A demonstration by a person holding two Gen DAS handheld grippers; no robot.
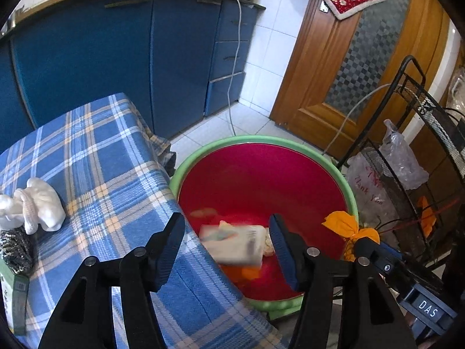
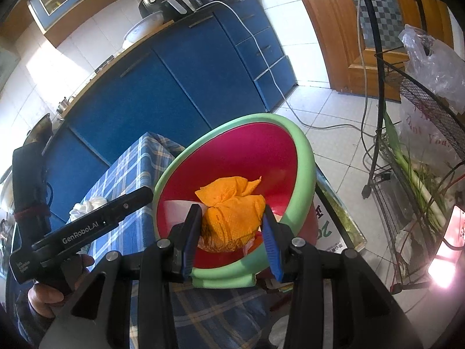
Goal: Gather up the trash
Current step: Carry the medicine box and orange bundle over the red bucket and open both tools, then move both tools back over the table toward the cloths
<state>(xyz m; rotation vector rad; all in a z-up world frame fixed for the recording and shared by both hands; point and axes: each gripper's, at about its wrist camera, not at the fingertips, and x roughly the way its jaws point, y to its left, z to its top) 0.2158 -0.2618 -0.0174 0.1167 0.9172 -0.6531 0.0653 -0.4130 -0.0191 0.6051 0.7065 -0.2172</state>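
Trash: a blurred white packet (image 1: 232,244) is in mid-air between the parted jaws of the left tongs (image 1: 229,247), touching neither, over the red basin (image 1: 261,174).
Left tongs: half open, holding nothing.
Right tongs: the right tongs (image 2: 232,232) are clamped on a crumpled orange napkin (image 2: 235,215), held just above the basin's near rim.
Basin: red inside with a green rim, it sits just beside the blue plaid table (image 1: 101,168); orange and pale scraps lie on its floor.
Left on the table: a white wad (image 1: 37,206) and a dark speckled scrubber (image 1: 14,250), well apart from the basin.
Risk: the packet falls close to the basin's table side; a glancing hit on the rim could send it to the floor. The napkin, if let go this near the rim, could slip outside.
Hard to read: the packet's print is smeared; the box (image 1: 14,296) at the table's edge is cut off; the basin's scraps are partly hidden by the jaws.
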